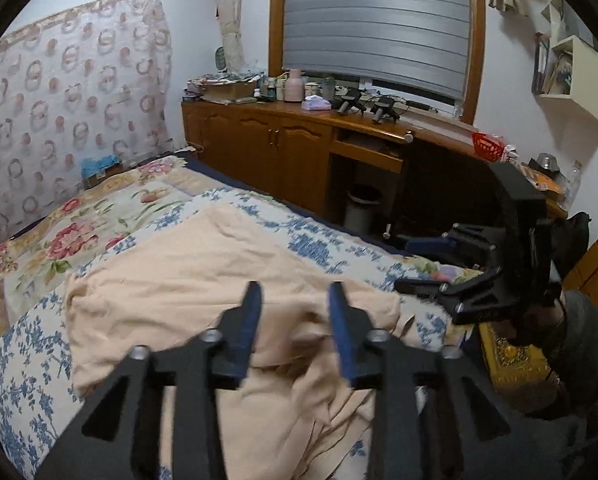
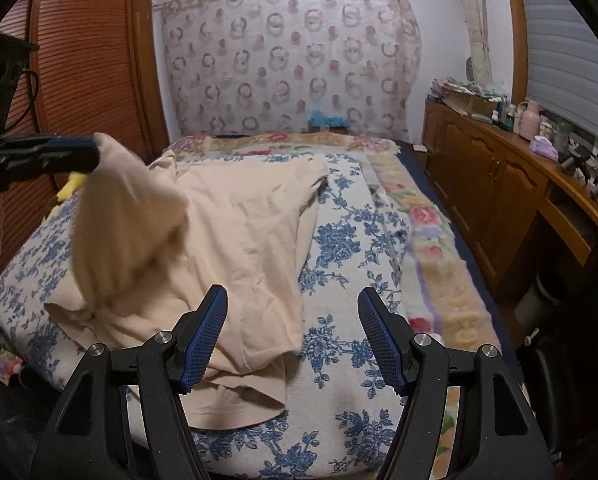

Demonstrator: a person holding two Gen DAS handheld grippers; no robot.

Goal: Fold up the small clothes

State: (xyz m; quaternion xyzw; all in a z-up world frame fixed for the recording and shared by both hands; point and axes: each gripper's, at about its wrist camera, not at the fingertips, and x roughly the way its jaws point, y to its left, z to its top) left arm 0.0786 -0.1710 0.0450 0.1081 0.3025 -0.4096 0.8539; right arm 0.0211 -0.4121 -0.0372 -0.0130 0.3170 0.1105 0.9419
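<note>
Both the left hand-held gripper point(image 1: 295, 296) and right hand-held gripper point(image 2: 293, 300) gape empty over the rumpled peach cotton garment point(image 2: 239, 220). Folding looks half done; next, pinch a loose hem.

No words, labels, brands or numbers can be read in either view. The bottles and boxes crowded on the wooden cabinet point(image 1: 259, 128) under the window are too small and blurred to make out any lettering. The cloths on the bed point(image 2: 339, 240) beside that cabinet carry only flower prints, and the curtain point(image 2: 291, 60) behind the bed shows only ring patterns.
</note>
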